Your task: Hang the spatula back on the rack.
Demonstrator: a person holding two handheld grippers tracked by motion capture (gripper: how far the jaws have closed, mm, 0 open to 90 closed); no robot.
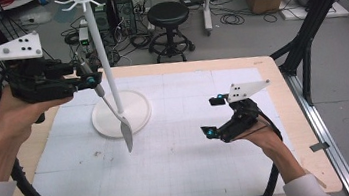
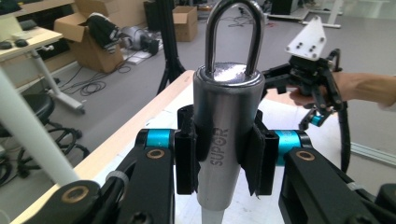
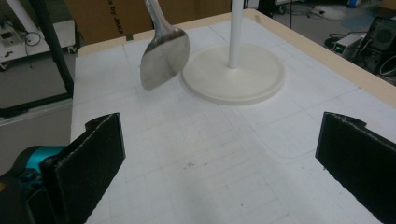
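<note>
L gripper (image 1: pixel 90 79) is clamped on the spatula (image 1: pixel 111 110) handle, blade hanging w/ its tip over the front rim of the stand (image 1: pixel 134 114) base. R gripper (image 1: pixel 215 116), well right of the stand, has jaws wide apart, nothing btwn them.

steel spatula (image 1: pixel 114 116) | held by handle | blade hangs tilted above mat, beside stand base (image 1: pixel 136 113)

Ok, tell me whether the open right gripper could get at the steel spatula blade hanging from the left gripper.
Probably yes: the right gripper is open, and bare white mat lies between it and the spatula blade.
</note>
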